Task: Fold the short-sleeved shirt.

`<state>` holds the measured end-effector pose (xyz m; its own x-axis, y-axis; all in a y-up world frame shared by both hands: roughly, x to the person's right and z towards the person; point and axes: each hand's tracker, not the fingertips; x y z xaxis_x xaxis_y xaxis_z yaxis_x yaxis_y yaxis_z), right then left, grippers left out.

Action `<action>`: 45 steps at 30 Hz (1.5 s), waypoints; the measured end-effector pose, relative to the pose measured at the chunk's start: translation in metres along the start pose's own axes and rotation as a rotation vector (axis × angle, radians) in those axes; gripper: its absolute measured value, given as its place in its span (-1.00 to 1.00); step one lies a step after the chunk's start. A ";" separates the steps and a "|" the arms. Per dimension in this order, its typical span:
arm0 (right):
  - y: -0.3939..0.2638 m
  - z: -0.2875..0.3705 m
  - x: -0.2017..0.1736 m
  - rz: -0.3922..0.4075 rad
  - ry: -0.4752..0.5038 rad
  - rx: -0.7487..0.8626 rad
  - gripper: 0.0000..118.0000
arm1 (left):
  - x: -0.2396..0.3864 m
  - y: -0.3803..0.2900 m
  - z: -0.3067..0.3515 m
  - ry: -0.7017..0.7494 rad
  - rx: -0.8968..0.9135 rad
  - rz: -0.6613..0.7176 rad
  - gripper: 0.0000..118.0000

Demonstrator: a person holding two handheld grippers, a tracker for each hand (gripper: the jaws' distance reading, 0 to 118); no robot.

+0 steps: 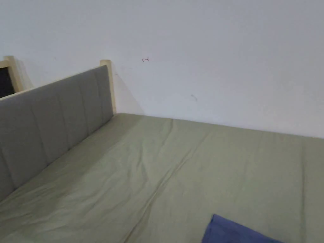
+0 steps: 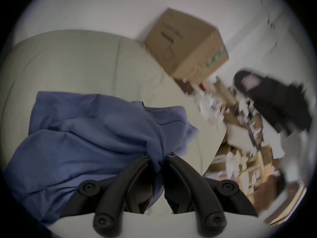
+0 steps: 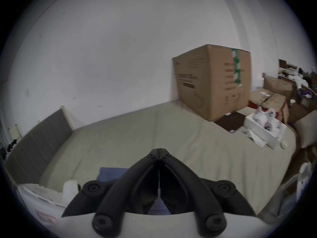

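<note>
The left gripper, a black two-jaw tool, has its jaws drawn in on a bunched fold of the blue short-sleeved cotton shirt, both tips pressing the cloth between them; the fabric rises in a peak at the tips and slopes away in heavy folds down to the pale green bed sheet. This view is tilted and motion-blurred, so the bed runs at a slant, and beyond the shirt a brown cardboard box stands at the far edge of the sheet beside the white wall, with blurred clutter to its right. The right gripper, black like the other, has its jaws closed tip to tip with nothing between them, and points out level over the bed toward the wall, above the sheet rather than on it. Just beneath and left of its jaws lies a flat edge of the blue shirt, while the large box sits well apart at the far right corner, near a white open carton of small items. In the head view a corner of the shirt lies at the lower right, and a grey padded headboard bounds the bed on the left.
</note>
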<state>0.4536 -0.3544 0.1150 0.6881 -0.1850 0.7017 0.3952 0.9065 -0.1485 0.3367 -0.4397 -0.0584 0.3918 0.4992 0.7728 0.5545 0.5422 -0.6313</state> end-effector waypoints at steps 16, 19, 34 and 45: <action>-0.055 -0.010 -0.013 0.004 0.106 -0.182 -0.98 | -0.087 -0.032 0.072 0.364 0.032 0.139 -1.00; -0.062 -0.014 -0.029 0.025 0.134 -0.195 -0.98 | -0.121 -0.046 0.095 0.405 0.042 0.204 -1.00; -0.078 -0.021 -0.060 0.093 0.193 -0.267 -0.98 | -0.319 -0.080 0.179 0.599 0.013 0.648 0.46; -0.076 -0.016 -0.061 0.075 0.204 -0.305 -0.98 | -0.278 -0.068 0.170 0.801 0.010 0.511 -0.97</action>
<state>0.3914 -0.4178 0.0723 0.8169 -0.2217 0.5324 0.4809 0.7715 -0.4165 0.0651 -0.5008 -0.2415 0.9743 0.0673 0.2150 0.1721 0.3937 -0.9030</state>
